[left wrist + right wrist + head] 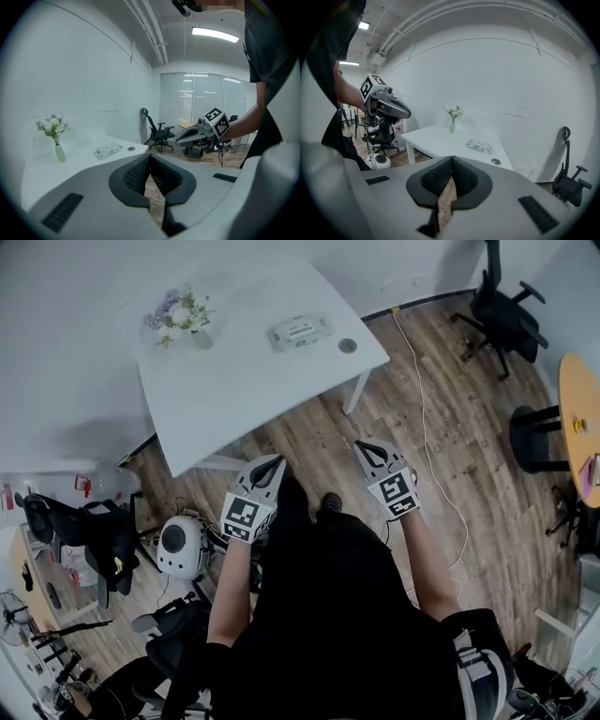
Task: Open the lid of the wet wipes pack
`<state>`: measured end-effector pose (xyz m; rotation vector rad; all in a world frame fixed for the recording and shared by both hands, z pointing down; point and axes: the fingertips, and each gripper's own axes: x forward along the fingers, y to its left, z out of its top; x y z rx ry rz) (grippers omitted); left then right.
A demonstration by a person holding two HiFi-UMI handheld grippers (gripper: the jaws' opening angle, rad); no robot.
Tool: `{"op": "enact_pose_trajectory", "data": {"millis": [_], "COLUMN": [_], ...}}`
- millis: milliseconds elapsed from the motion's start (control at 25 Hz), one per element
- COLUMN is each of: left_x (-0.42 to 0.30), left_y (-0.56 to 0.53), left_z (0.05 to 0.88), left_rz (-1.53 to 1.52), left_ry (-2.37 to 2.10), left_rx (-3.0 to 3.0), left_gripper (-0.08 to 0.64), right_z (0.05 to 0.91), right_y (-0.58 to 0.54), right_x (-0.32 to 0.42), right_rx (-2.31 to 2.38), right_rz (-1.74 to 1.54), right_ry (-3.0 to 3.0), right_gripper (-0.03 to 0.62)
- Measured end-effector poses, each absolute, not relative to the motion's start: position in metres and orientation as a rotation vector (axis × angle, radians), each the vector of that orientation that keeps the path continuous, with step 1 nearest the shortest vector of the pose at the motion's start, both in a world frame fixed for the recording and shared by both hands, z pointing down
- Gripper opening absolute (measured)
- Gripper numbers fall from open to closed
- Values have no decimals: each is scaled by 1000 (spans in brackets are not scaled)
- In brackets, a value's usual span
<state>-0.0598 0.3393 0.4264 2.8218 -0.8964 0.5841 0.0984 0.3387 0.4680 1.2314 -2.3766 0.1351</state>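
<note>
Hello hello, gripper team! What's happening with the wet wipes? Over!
Left gripper and right gripper: jaws shut, empty, short of the table. Wet wipes pack untouched on it. Flower vase well aside.

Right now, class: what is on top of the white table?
A vase of flowers, the wet wipes pack and a small round disc. Anything beneath the pack is covered.

An office: black swivel chairs (503,307), a white table (234,390), glass partition walls (197,101) and a ceiling strip light (214,33).
</note>
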Motion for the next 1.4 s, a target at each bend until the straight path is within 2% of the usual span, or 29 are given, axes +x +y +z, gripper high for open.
{"op": "enact_pose_trajectory", "data": {"millis": [600,1400], "left_x": [-33,-49], "left_y": [327,276], "left_z": [427,439], "left_rz": [576,558], "left_ry": [-829,-798], "left_rx": [2849,2832], "left_gripper": [23,23], "right_z": [473,481], "right_y": [339,297], "right_x": [123,106], "right_rx": [1285,1282], "right_rz": [169,186], "right_ry": [-2339,-2305], "right_gripper": [17,17]}}
